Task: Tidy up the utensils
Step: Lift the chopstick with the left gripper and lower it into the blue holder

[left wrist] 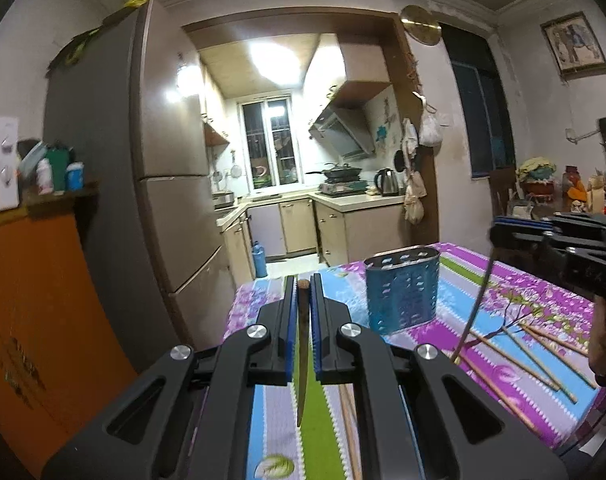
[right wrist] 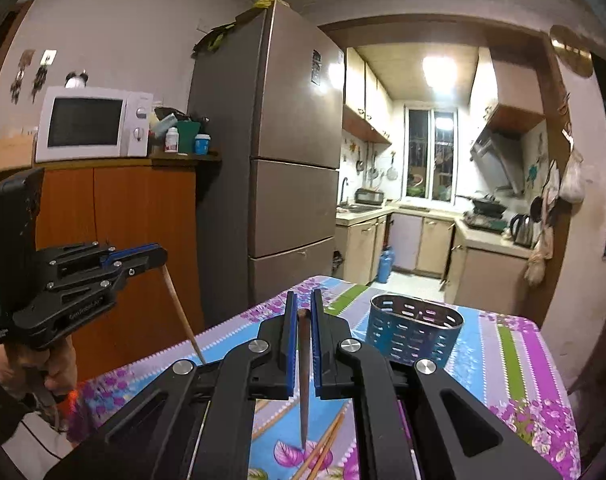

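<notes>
Perforated shiny metal holder (right wrist: 415,332), wooden chopsticks (left wrist: 543,364) and a glossy, floral-printed tablecloth (left wrist: 543,280).

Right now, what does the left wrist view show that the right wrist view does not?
Only the left wrist view: a framed picture on the wall and loose chopsticks fanned right of the holder. Only the right: the whole white microwave and the hand under the left gripper. Both: the perforated blue utensil holder on the floral tablecloth, each gripper shut on one chopstick.
</notes>
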Demonstrator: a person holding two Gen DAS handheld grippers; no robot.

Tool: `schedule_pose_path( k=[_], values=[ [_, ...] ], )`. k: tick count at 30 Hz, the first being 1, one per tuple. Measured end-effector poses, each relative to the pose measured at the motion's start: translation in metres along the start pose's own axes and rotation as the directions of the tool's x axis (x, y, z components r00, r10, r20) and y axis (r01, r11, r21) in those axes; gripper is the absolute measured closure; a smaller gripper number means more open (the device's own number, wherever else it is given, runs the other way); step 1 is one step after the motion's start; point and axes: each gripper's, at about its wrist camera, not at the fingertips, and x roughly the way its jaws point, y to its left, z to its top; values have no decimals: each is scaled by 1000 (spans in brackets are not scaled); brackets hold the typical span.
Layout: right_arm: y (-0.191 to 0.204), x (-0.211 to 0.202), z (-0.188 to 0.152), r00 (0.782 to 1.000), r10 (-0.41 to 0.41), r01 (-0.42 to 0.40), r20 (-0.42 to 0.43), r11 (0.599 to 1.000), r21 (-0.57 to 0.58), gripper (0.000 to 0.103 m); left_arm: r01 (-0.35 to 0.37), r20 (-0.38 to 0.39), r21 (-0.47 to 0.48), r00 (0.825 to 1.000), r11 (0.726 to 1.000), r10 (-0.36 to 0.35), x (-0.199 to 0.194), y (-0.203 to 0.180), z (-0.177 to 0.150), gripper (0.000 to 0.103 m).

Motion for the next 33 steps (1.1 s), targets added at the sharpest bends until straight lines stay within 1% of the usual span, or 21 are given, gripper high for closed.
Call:
schedule_pose_path(
  k=[5, 11, 15, 23, 27, 33],
  values=[
    [-24, 1, 31, 1000, 13, -13, -3, 999, 29, 95, 40, 1, 7, 999, 999, -40, 3, -9, 27, 98],
    [-46, -4, 65, 999, -34, 33, 14, 999, 21, 95, 113, -11, -29, 994, 993, -113, 12, -22, 56, 98],
    [-63, -7, 81, 998, -61, 61, 9, 998, 24, 95, 147, -19, -34, 989, 989, -147, 21, -36, 75, 98],
    [-88, -4, 100, 994, -108, 109, -14, 993, 34, 95, 213, -33, -53, 976, 976, -215, 42, -62, 106, 98],
    [-103, 0, 107, 991, -131, 132, -20, 990, 43, 95, 225, -27, -64, 974, 972, -227, 51, -68, 119, 98],
    [-118, 10, 121, 989, -144, 144, -19, 988, 46, 95, 225, -15, -57, 974, 973, -226, 71, -79, 140, 98]
  ],
)
